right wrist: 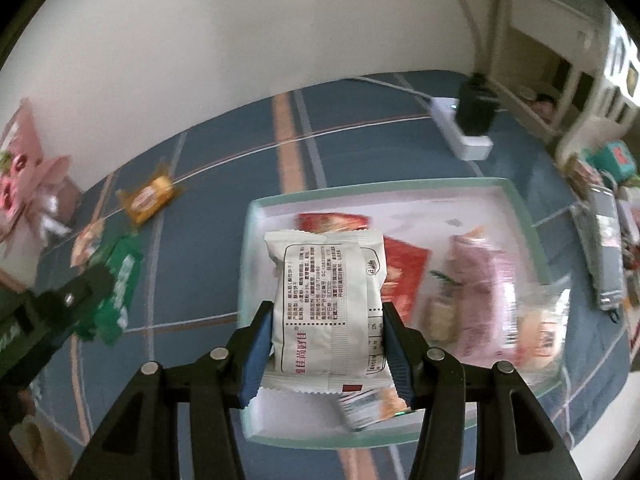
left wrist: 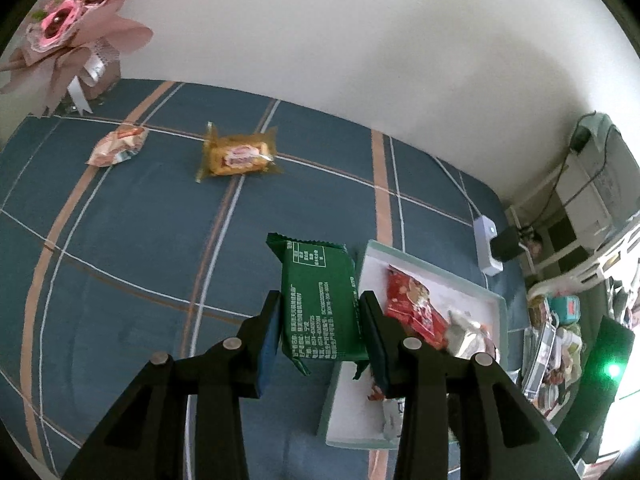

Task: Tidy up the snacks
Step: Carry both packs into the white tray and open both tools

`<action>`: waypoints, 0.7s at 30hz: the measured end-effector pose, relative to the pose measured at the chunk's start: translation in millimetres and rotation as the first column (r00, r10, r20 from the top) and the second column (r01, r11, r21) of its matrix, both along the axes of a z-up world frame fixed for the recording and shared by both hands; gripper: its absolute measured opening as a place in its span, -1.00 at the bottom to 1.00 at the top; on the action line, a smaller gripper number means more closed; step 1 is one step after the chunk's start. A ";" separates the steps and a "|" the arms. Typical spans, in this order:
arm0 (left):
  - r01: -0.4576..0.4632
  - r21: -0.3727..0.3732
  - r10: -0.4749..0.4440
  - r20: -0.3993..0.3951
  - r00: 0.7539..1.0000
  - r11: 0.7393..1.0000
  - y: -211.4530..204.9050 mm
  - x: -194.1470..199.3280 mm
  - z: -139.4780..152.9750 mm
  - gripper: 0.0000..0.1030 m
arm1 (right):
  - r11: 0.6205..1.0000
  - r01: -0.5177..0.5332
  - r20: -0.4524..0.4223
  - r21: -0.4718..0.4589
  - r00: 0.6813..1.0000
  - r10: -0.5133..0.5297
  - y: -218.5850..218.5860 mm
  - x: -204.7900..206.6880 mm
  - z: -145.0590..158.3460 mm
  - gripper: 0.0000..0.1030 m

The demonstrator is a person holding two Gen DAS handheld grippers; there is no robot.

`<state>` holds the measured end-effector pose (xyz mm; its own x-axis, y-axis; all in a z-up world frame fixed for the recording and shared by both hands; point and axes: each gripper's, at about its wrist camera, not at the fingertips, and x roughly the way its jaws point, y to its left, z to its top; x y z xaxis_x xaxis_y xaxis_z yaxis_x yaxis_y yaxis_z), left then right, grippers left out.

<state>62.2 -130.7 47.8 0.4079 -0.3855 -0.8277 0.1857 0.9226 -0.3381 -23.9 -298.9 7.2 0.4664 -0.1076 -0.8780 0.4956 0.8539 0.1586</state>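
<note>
My left gripper (left wrist: 320, 312) is shut on a green snack packet (left wrist: 318, 300), held above the blue plaid cloth just left of a pale green tray (left wrist: 496, 300). My right gripper (right wrist: 326, 320) is shut on a white snack packet (right wrist: 328, 300), held over the same tray (right wrist: 256, 208). The tray holds a red packet (left wrist: 416, 308), a silver one (left wrist: 468, 332), and in the right wrist view a pink packet (right wrist: 476, 292) and others. The left gripper with the green packet (right wrist: 120, 280) shows at the left of the right wrist view.
A yellow snack packet (left wrist: 238, 156) and a pink-white packet (left wrist: 118, 146) lie on the cloth farther back. A pink paper bouquet (left wrist: 68, 36) stands at the back left by the wall. A white power strip with a black plug (left wrist: 492, 248) lies at the right edge.
</note>
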 end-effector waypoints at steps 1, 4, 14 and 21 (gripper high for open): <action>0.008 -0.001 -0.008 -0.003 1.000 1.000 -3.2 -0.8 -0.8 -0.21 | 1.000 0.023 -0.002 0.006 1.000 -0.023 -7.8 -3.6 -2.0 0.07; 0.031 0.003 -0.031 -0.008 0.999 1.000 -13.2 -4.1 -2.0 -0.21 | 0.997 0.070 -0.003 0.028 0.998 -0.070 -25.5 -12.3 -6.9 0.07; 0.135 0.042 -0.134 -0.026 0.991 0.990 -51.7 -15.8 -12.5 -0.21 | 0.984 0.175 -0.003 0.034 0.985 -0.175 -66.0 -34.3 -18.0 0.07; 0.198 0.055 -0.196 -0.028 0.980 0.979 -72.6 -15.6 -24.3 -0.22 | 0.984 0.169 0.003 0.053 0.986 -0.169 -67.9 -31.7 -23.4 0.07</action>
